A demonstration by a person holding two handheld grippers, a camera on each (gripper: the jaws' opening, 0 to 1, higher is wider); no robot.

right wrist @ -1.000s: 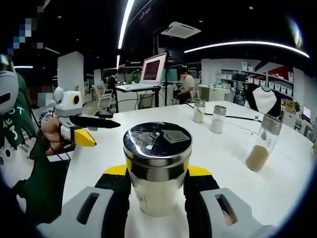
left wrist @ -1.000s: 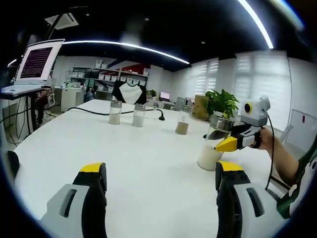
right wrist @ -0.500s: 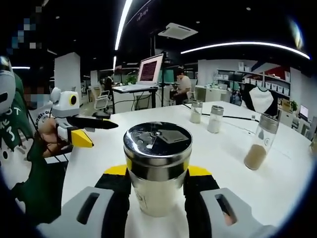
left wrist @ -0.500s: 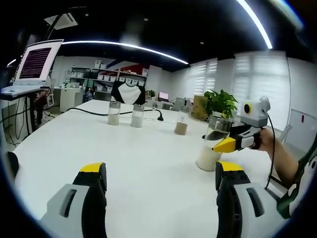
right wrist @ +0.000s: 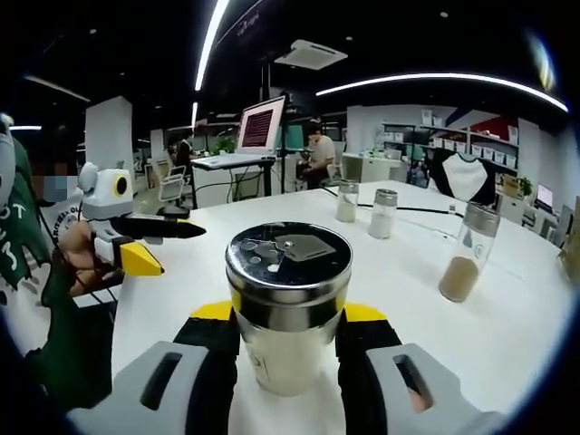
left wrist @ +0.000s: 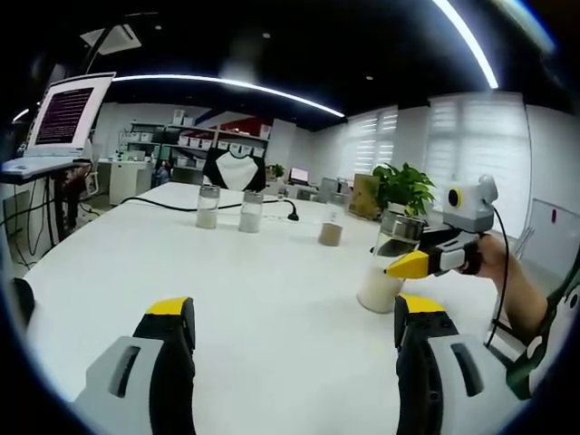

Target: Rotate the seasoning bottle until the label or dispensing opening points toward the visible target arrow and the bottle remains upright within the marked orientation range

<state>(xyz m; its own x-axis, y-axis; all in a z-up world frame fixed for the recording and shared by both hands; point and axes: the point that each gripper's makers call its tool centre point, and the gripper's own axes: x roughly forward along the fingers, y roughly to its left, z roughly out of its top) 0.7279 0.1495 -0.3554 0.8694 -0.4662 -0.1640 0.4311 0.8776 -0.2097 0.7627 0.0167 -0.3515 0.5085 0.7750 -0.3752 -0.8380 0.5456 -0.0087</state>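
Observation:
The seasoning bottle (right wrist: pixel 286 337) is clear glass with pale powder and a steel shaker lid (right wrist: pixel 288 258). It stands upright on the white table (right wrist: pixel 507 353). My right gripper (right wrist: pixel 288 315) is shut on its neck, a yellow-tipped jaw on each side. In the left gripper view the same bottle (left wrist: pixel 381 283) stands at the right, with the right gripper (left wrist: pixel 426 261) on it from the right, held by a hand. My left gripper (left wrist: pixel 294 308) hovers open above the table with nothing between its jaws, left of the bottle. The left gripper (right wrist: pixel 136 243) also appears at the left of the right gripper view.
Two small shakers (left wrist: pixel 207 206) (left wrist: pixel 250 210) and a taller bottle with brown powder (left wrist: pixel 331 227) stand further back on the table (left wrist: pixel 272 281). A black cable (left wrist: pixel 172 205) runs behind them. A plant (left wrist: pixel 405 187) and a laptop on a stand (left wrist: pixel 68 116) flank the table.
The right gripper view has swung, so the background has slid left while the bottle stays gripped. In the left gripper view the bottle and right gripper have shifted slightly left.

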